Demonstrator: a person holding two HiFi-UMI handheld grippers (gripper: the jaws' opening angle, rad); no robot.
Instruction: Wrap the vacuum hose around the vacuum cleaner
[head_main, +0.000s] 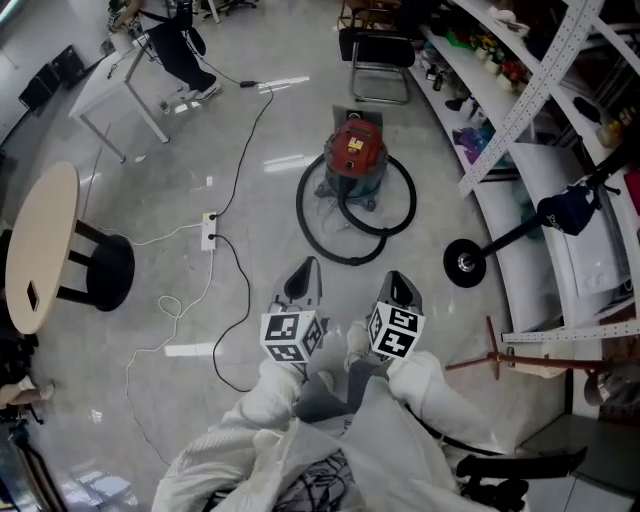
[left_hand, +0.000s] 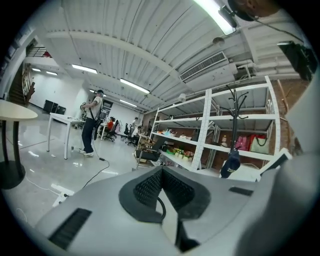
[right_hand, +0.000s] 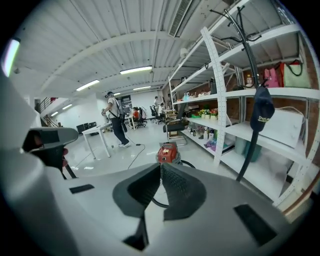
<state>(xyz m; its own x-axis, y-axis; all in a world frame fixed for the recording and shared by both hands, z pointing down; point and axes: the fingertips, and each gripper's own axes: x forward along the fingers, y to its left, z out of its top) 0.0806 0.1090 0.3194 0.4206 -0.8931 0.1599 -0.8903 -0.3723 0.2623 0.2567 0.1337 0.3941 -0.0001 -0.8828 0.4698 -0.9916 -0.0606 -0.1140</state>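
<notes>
On the floor ahead stands the red vacuum cleaner (head_main: 353, 152), its black hose (head_main: 320, 235) lying in loose loops around it; chair (head_main: 380, 60) behind it; shelving (head_main: 540, 200) to its right; power strip (head_main: 209, 230) to its left; nearer, left gripper (head_main: 308, 264) and right gripper (head_main: 398, 277), jaws together, holding nothing.

The vacuum cleaner (head_main: 353, 158) is a squat canister with a red top and a grey-blue drum, standing upright on the pale floor (head_main: 270, 130). Its black hose (head_main: 345, 260) lies in loose loops around the canister's base, bulging widest on the near side.
</notes>
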